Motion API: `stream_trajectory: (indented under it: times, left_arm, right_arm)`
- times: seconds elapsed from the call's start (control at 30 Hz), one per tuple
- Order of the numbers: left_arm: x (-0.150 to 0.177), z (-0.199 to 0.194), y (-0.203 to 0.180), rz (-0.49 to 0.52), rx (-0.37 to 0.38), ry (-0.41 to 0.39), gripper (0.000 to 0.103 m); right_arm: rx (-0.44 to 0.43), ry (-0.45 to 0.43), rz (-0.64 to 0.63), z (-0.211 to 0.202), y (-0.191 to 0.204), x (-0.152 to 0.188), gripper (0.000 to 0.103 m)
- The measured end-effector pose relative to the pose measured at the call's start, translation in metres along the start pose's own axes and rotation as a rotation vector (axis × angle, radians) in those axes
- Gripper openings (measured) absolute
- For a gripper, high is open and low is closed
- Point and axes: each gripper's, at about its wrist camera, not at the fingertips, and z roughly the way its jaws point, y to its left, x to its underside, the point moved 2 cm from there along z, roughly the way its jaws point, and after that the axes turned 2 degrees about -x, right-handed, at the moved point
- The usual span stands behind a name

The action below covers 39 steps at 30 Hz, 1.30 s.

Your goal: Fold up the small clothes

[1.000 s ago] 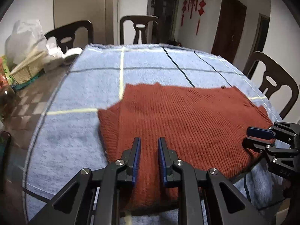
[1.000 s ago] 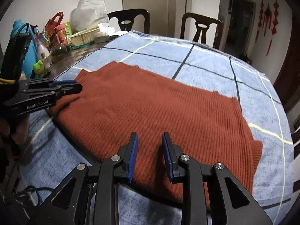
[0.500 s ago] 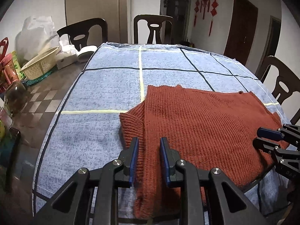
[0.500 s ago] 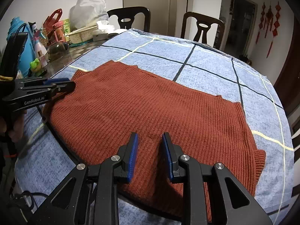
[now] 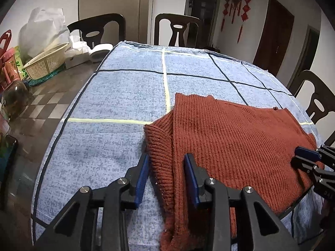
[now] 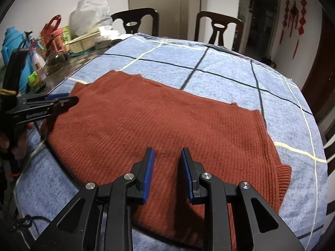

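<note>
A rust-red knitted sweater (image 5: 230, 138) lies spread on the blue checked tablecloth (image 5: 117, 96), its near part hanging over the table's front edge. My left gripper (image 5: 166, 165) is open, its blue pads either side of the sweater's ribbed left edge near the front. My right gripper (image 6: 166, 161) is open and empty, low over the sweater's (image 6: 157, 121) near middle. The left gripper also shows in the right wrist view (image 6: 62, 100) at the sweater's left edge. The right gripper shows at the right edge of the left wrist view (image 5: 305, 156).
A cream basket (image 5: 46, 62), white plastic bag (image 5: 41, 31) and tissue box stand on the bare table at far left. Bottles and a blue flask (image 6: 12, 48) stand left of the cloth. Dark chairs (image 5: 178, 29) surround the table.
My left gripper has moved left to the sweater's ribbed left edge and its jaws have opened wider. My right gripper's jaws have also opened a little and it stays over the sweater's near middle.
</note>
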Motion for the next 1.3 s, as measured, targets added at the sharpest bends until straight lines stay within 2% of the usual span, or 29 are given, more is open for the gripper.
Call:
stream_trajectory:
  times: [0.2, 0.4, 0.73, 0.9, 0.93, 1.0, 1.07, 1.3]
  left_arm:
    - [-0.003, 0.005, 0.003, -0.014, 0.016, 0.014, 0.040]
    - [0.000, 0.002, 0.003, -0.028, 0.027, 0.017, 0.040]
    - [0.002, 0.005, 0.005, -0.076, 0.119, 0.042, 0.040]
    - [-0.001, 0.007, 0.004, -0.085, 0.128, 0.039, 0.040]
    - [0.000, 0.006, 0.003, -0.086, 0.129, 0.039, 0.039]
    - [0.002, 0.005, 0.002, -0.093, 0.147, 0.042, 0.031]
    - [0.002, 0.002, 0.002, -0.100, 0.161, 0.045, 0.018]
    - [-0.015, -0.025, -0.016, -0.076, 0.232, 0.004, 0.015]
  right_arm:
    - [-0.002, -0.001, 0.017, 0.001, -0.004, -0.003, 0.027]
    - [0.015, -0.001, 0.024, -0.011, -0.011, 0.009, 0.027]
    - [0.041, -0.010, 0.104, -0.028, -0.034, 0.029, 0.027]
    - [0.050, -0.024, 0.131, -0.033, -0.041, 0.032, 0.027]
    - [0.052, -0.026, 0.135, -0.034, -0.043, 0.033, 0.027]
    - [0.051, -0.030, 0.143, -0.035, -0.045, 0.034, 0.027]
    - [0.051, -0.036, 0.148, -0.038, -0.048, 0.036, 0.027]
    - [0.041, -0.072, 0.163, -0.052, -0.054, 0.041, 0.027]
